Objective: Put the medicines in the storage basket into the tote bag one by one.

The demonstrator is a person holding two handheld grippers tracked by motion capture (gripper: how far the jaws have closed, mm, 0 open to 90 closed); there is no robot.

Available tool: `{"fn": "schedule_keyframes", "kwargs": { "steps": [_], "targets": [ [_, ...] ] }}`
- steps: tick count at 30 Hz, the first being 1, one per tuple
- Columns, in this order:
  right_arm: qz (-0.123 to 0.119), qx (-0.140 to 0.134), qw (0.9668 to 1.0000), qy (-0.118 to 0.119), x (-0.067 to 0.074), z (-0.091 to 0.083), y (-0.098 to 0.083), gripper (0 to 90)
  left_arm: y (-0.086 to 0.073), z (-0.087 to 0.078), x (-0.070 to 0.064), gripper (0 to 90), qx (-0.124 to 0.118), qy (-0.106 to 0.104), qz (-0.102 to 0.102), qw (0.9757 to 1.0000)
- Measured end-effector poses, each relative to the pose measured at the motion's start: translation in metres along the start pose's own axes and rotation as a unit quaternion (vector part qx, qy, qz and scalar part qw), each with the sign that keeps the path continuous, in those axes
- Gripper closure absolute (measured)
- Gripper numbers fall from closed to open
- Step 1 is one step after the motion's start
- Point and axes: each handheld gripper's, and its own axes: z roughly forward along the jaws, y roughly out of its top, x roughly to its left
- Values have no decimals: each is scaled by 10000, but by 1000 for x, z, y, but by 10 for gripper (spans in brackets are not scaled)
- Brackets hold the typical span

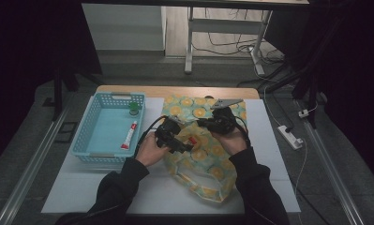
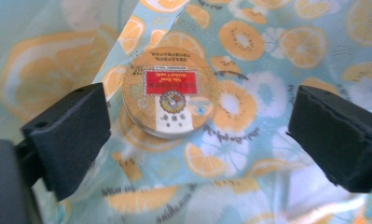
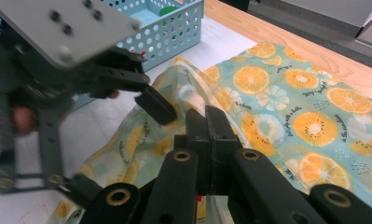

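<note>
Candy tin, 1 round one, lies inside 1 fruit-print bag beneath our released left gripper; our right gripper pinches the bag's edge; 1 basket holds 2 items.

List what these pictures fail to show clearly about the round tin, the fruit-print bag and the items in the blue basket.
- Round tin, left gripper view: label print blurred, unreadable; its underside is hidden.
- Fruit-print bag, high view: hands and tongs cover its opening; the right tongs are shut on a fold of its fabric, hiding their tips.
- Blue basket, high view: the white tube and green-capped item are too small to identify; the right gripper view cuts the basket off.
</note>
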Motion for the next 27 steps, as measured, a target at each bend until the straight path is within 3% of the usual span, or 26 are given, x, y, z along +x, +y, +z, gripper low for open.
{"fn": "schedule_keyframes", "kwargs": {
  "steps": [10, 15, 27],
  "targets": [
    [-44, 9, 10000, -6, 1, 0, 0, 900, -11, -27, 7, 0, -179, -107, -160, 9997],
    [-44, 4, 10000, -10, 1, 0, 0, 900, -16, -42, 10, 0, -266, 15, -156, 9995],
    [-61, -10, 10000, -18, 1, -1, 0, 900, -32, -87, 35, 0, -483, 131, -419, 9979]
  ]
}}
